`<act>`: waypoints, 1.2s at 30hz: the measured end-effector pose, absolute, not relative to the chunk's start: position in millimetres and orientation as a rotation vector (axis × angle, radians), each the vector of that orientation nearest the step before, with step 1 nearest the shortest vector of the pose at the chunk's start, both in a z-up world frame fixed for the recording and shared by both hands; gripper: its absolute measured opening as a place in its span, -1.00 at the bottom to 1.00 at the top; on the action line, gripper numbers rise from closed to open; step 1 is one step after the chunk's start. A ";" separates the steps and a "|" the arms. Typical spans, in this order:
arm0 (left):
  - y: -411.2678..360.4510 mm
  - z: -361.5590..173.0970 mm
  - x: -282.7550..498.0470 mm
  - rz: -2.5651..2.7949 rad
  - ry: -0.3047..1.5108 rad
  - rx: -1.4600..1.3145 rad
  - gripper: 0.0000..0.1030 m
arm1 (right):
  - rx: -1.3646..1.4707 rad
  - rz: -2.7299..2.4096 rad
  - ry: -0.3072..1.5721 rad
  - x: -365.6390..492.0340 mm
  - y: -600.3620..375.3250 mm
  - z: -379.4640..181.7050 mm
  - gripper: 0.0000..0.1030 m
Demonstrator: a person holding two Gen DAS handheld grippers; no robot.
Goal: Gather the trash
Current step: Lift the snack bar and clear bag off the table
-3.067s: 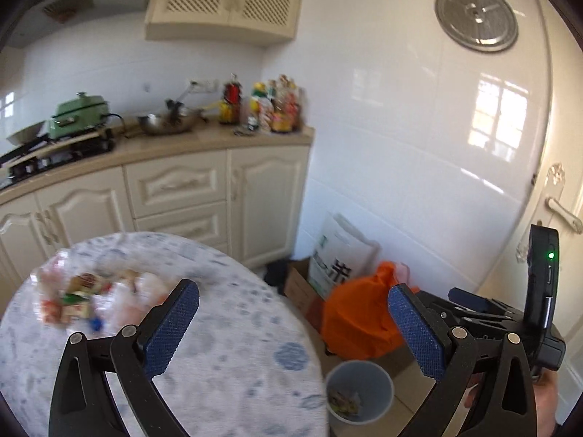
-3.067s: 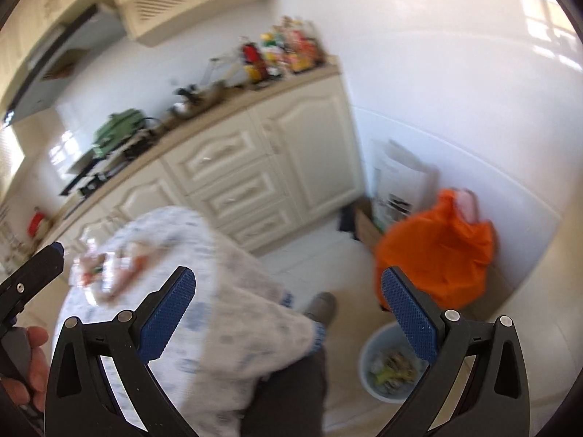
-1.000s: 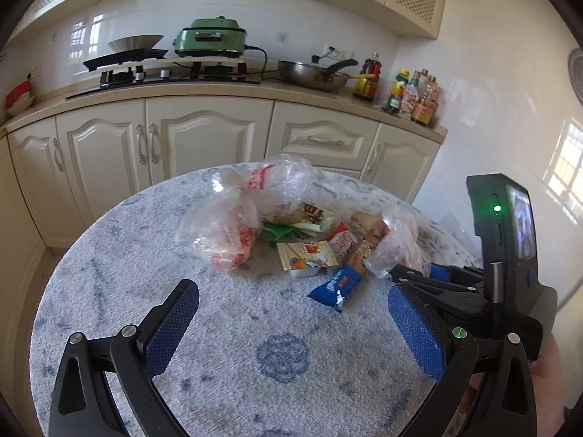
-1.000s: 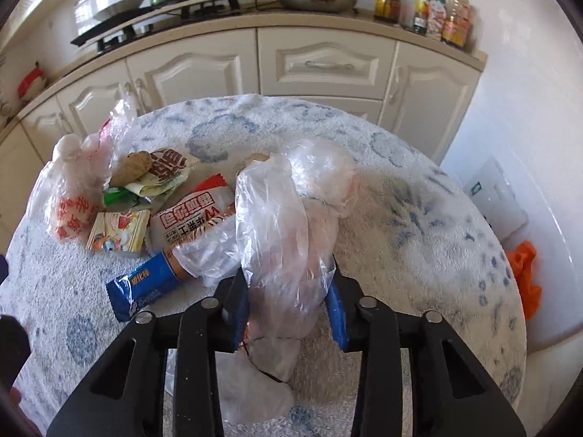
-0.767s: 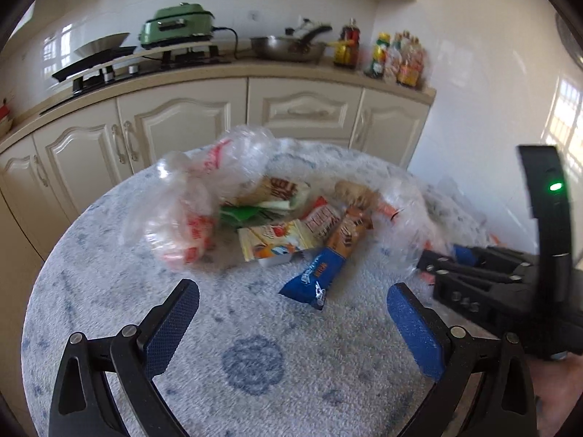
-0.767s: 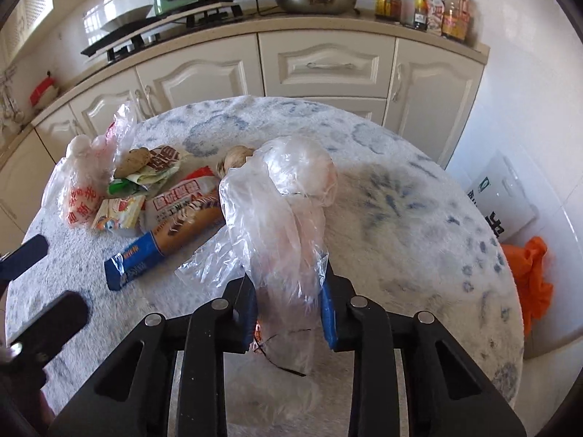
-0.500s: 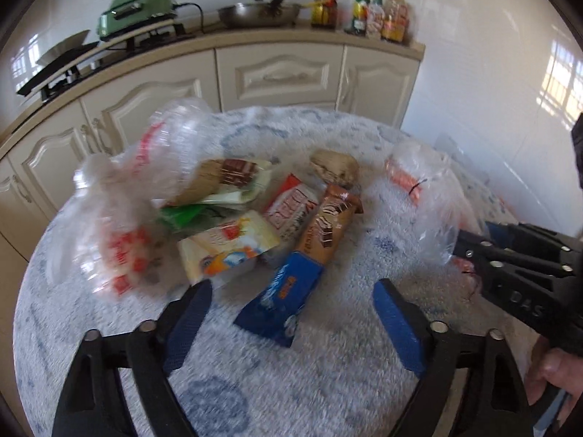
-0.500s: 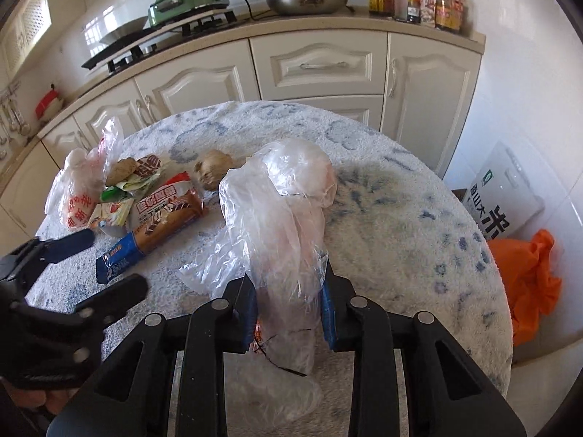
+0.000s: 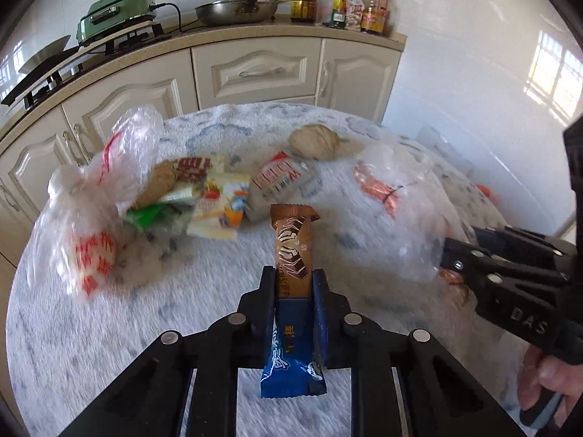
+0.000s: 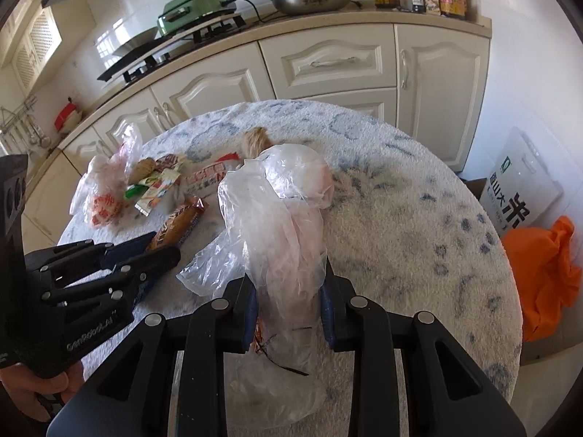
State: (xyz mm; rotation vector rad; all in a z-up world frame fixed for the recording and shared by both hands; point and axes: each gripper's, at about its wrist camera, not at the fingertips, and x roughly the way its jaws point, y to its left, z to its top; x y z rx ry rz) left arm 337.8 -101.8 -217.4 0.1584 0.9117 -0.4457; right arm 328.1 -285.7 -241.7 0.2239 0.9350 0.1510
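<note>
Beside the snack bar (image 9: pixel 291 240), wrappers (image 9: pixel 218 204), bagged litter (image 9: pixel 91 211)

I'm looking down at a round table (image 10: pixel 419 240) under a white, blue-flecked fuzzy cloth. Towards its left edge lies a clear bag with red print (image 9: pixel 91 218), and just beside that a heap of snack wrappers (image 9: pixel 218 196). Nearer the far edge sits a brown crumpled lump (image 9: pixel 317 142). The right half of the table is bare cloth.
</note>
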 end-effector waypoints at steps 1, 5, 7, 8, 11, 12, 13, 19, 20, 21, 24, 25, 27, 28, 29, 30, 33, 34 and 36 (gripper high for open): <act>-102.1 -217.0 335.1 -0.446 0.911 0.157 -0.66 | 0.220 0.153 0.937 326.4 -285.1 -241.6 -0.45; -105.5 -217.4 338.9 -0.434 0.902 0.151 -0.52 | 0.170 0.151 0.939 324.3 -277.1 -241.3 -0.43; -111.3 -219.5 340.2 -0.429 0.894 0.155 -0.55 | 0.154 0.151 0.941 326.6 -275.1 -242.5 -0.42; -114.8 -219.5 338.6 -0.425 0.890 0.167 -0.69 | 0.141 0.154 0.941 328.6 -273.5 -242.7 -0.42; -115.9 -220.7 326.6 -0.455 0.893 0.131 -0.72 | 0.164 0.179 0.942 329.5 -279.6 -243.5 -0.46; -112.7 -220.7 321.6 -0.462 0.895 0.111 -0.72 | 0.193 0.194 0.941 326.8 -283.5 -243.2 -0.46; -108.4 -221.7 316.3 -0.466 0.897 0.082 -0.72 | 0.227 0.210 0.942 322.6 -288.0 -242.9 -0.46; -88.3 -212.8 281.1 -0.434 0.844 0.016 -0.72 | 0.235 0.223 0.915 291.2 -294.9 -234.2 -0.46; -85.9 -209.2 273.9 -0.425 0.826 0.009 -0.72 | 0.232 0.224 0.909 286.7 -295.2 -231.6 -0.46; -83.9 -205.2 267.0 -0.420 0.808 0.000 -0.72 | 0.234 0.230 0.899 280.3 -296.4 -227.7 -0.46; -80.8 -195.3 245.5 -0.398 0.763 -0.010 -0.72 | 0.219 0.238 0.879 266.1 -298.0 -218.3 -0.47; -82.0 -191.5 239.9 -0.395 0.753 -0.010 -0.72 | 0.219 0.239 0.877 262.4 -298.7 -217.1 -0.47; -82.4 -188.2 228.6 -0.394 0.742 -0.010 -0.72 | 0.208 0.241 0.877 255.4 -300.0 -216.0 -0.47; -82.4 -186.6 222.9 -0.392 0.738 -0.005 -0.72 | 0.201 0.241 0.886 252.8 -299.7 -217.2 -0.47; -82.9 -186.8 216.7 -0.393 0.740 -0.001 -0.72 | 0.184 0.248 0.908 251.2 -297.3 -220.7 -0.46; -82.5 -186.5 210.7 -0.394 0.743 -0.002 -0.72 | 0.162 0.254 0.936 251.3 -294.0 -225.9 -0.40; -82.3 -187.3 195.4 -0.393 0.755 -0.008 -0.72 | 0.114 0.242 0.970 255.1 -288.7 -237.3 -0.37; -81.3 -186.3 190.7 -0.394 0.757 -0.012 -0.72 | 0.098 0.238 0.954 256.7 -286.7 -237.9 -0.37; -81.6 -183.5 184.3 -0.394 0.756 -0.011 -0.72 | 0.066 0.232 0.949 264.5 -281.8 -239.4 -0.40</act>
